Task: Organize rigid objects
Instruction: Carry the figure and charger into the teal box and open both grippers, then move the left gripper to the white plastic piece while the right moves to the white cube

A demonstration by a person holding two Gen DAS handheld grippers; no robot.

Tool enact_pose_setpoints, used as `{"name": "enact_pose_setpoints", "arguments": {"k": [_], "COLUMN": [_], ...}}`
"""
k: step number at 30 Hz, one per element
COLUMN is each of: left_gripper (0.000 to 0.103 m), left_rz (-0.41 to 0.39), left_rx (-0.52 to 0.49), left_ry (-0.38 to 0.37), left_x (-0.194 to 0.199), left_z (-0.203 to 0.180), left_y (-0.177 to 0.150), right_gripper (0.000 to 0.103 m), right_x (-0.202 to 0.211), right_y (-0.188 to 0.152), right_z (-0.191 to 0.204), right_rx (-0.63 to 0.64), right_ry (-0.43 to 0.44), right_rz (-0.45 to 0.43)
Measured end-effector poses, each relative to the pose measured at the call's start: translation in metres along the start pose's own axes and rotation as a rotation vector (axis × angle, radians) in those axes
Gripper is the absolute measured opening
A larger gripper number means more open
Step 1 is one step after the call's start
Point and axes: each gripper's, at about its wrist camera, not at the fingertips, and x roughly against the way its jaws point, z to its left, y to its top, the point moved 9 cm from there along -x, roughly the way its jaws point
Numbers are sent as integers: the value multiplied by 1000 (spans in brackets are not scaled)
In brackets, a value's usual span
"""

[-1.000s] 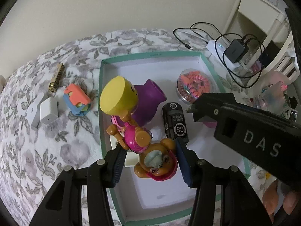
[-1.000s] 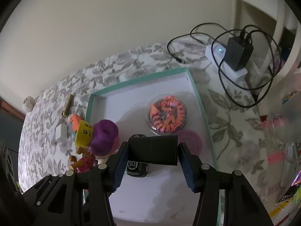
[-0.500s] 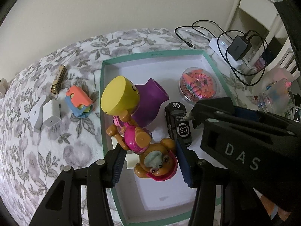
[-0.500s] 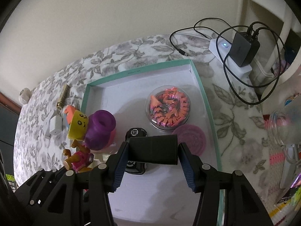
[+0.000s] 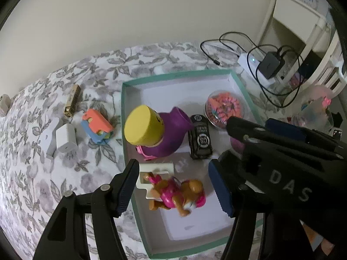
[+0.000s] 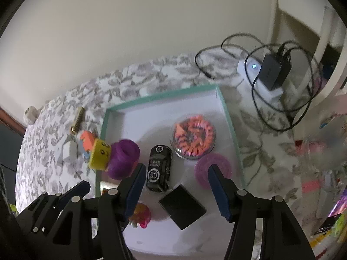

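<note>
Left gripper (image 5: 174, 186): jaws opening, pads clear of the toy dog (image 5: 176, 194), which lies blurred on its side on the tray (image 5: 176, 77) floor between them, partly over a white bracket (image 5: 155, 174). Risk judged: dog possibly not settled, could roll against a pad and be dragged out on withdrawal. Close by in the tray: yellow block (image 5: 144, 127) leaning on purple vase (image 5: 171, 136), black toy car (image 5: 200, 139), clear dome of orange pieces (image 5: 225, 110). A careless lift could topple the block. Outside on the flowered cloth: white charger (image 5: 66, 138), orange-and-blue toy (image 5: 97, 127), harmonica (image 5: 72, 100), not yet sorted

Right gripper (image 6: 175, 186): jaws opening, nothing clamped; black box (image 6: 182, 209) tilted, clear of both pads, near the car (image 6: 158, 171) and pink disc (image 6: 213, 170). Whether the box rests flat: cannot tell. Risk judged: box tipping onto the car, or the two grippers knocking together above the crowded tray (image 6: 225, 108)
</note>
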Motion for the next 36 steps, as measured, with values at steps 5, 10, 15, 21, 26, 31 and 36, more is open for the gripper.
{"name": "enact_pose_setpoints", "arguments": {"k": [5, 10, 15, 21, 26, 31, 36], "left_gripper": [68, 68, 68, 70, 93, 93, 93], "left_rz": [-29, -45, -63, -93, -125, -144, -151], "left_rx": [28, 67, 112, 190, 295, 391, 499], "left_ry": [-13, 9, 44, 97, 119, 133, 177], "left_x": [12, 18, 22, 29, 36, 38, 38], "left_z": [10, 30, 57, 99, 148, 198, 255], "left_y": [9, 15, 21, 29, 32, 30, 20], "right_gripper": [64, 64, 64, 74, 96, 96, 97], "right_x": [20, 37, 34, 28, 22, 16, 18], "right_y": [9, 16, 18, 18, 18, 20, 24], "right_z": [5, 10, 9, 15, 31, 56, 84], "right_rx": [7, 8, -8, 10, 35, 82, 113], "right_ry": [-16, -20, -32, -37, -23, -14, 14], "right_rz": [-59, -111, -120, -114, -126, -147, -199]}}
